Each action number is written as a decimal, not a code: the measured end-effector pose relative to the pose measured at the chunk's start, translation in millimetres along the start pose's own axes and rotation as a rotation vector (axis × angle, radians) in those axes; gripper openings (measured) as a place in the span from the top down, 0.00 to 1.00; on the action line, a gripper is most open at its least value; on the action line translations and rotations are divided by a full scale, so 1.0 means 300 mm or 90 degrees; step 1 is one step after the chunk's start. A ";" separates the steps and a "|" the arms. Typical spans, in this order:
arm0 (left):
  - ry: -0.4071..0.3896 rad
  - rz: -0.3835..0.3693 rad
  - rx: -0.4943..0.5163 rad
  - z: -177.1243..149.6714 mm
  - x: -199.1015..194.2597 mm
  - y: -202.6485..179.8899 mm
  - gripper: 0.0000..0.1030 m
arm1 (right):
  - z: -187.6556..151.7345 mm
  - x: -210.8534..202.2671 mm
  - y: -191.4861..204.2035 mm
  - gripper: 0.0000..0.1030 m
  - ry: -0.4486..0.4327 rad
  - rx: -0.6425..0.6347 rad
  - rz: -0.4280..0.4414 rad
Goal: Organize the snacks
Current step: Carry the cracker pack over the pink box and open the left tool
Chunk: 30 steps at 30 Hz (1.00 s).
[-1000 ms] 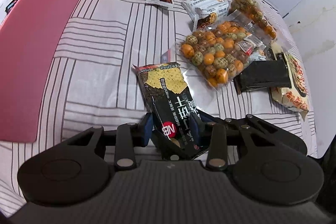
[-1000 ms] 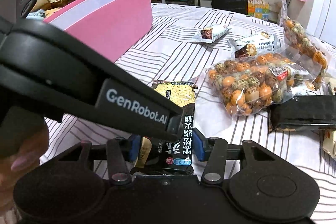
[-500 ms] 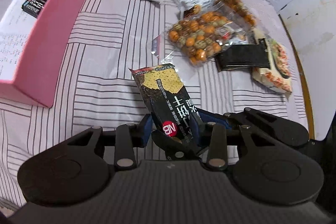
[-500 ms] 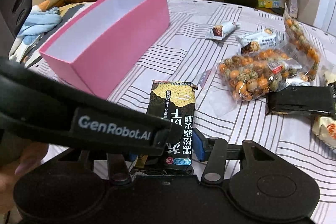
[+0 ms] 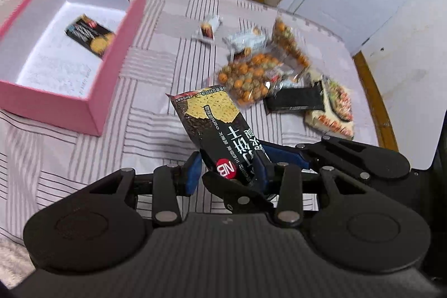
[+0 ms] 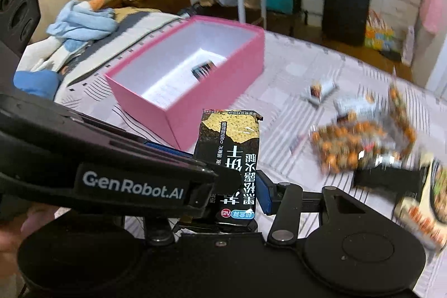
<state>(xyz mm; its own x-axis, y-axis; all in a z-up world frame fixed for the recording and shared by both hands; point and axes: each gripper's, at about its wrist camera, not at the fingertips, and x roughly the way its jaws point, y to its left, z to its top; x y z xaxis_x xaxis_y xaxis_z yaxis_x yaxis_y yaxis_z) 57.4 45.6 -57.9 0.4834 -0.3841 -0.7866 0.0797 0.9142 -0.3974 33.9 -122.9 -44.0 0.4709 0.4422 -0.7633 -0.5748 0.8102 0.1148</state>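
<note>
Both grippers are shut on one black cracker packet (image 5: 215,127), held up above the striped cloth; it also shows in the right wrist view (image 6: 230,152). My left gripper (image 5: 227,168) grips its lower end, and my right gripper (image 6: 237,186) grips the same end, with the left gripper's body crossing in front. The open pink box (image 5: 117,52) lies to the left with one black packet (image 5: 90,35) inside; in the right wrist view the box (image 6: 218,91) lies ahead and left.
Loose snacks lie right of the box on the striped cloth (image 5: 156,91): a bag of orange and green balls (image 5: 248,80), small white packets (image 5: 245,42), a flat black packet (image 5: 296,99) and a noodle pack (image 5: 335,108). A plush toy (image 6: 78,30) lies beyond the box.
Both grippers have lifted the cracker packet off the cloth and risen. The pink box's inside, with its black packet, has come into view.
</note>
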 end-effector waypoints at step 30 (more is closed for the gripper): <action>-0.116 0.181 -0.178 0.347 0.030 0.548 0.59 | 0.434 0.513 0.219 0.50 -0.092 -0.189 0.131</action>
<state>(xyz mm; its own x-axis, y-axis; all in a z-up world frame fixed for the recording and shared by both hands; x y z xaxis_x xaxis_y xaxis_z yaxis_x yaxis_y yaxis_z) 165.7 205.9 -81.1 0.5996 -0.0707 -0.7972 -0.3051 0.9007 -0.3093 155.9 48.5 -71.3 0.4034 0.6507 -0.6433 -0.8254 0.5622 0.0511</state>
